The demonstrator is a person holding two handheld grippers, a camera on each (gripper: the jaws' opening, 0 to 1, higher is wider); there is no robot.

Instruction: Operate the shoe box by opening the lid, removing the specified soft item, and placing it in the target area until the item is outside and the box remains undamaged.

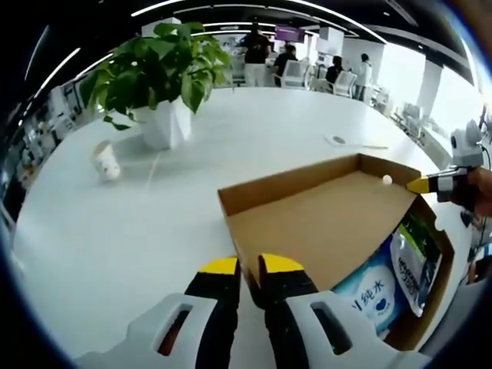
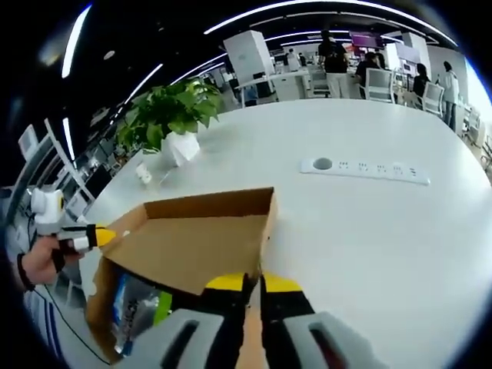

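In the left gripper view, the left gripper (image 1: 251, 267) was clamped, jaws nearly together, on the near corner edge of the raised cardboard lid (image 1: 323, 211) of the shoe box (image 1: 430, 304), which stood near the table (image 1: 115, 238) edge closest to the person. The lid was tipped up and back, its brown inside facing the camera. Beneath it, soft packets lay inside the box, among them a blue-and-white pouch (image 1: 375, 290). The right gripper (image 1: 425, 184) reached in at the lid's far corner. A potted plant (image 1: 165, 84) and a small paper cup (image 1: 106, 161) stood well apart, toward the far side of the table

In the right gripper view, the right gripper (image 2: 254, 284) was pinched narrowly on the opposite corner edge of the same lid (image 2: 196, 246), with the left gripper (image 2: 98, 235) at the other corner and packets (image 2: 138, 307) visible below. A white power strip (image 2: 365, 169) lay further out on the table

The lid appeared open and the soft item not yet lifted out. The step would likely go best with both corners raised evenly, so the cardboard neither twisted nor tore, then one gripper freed to take the pouch
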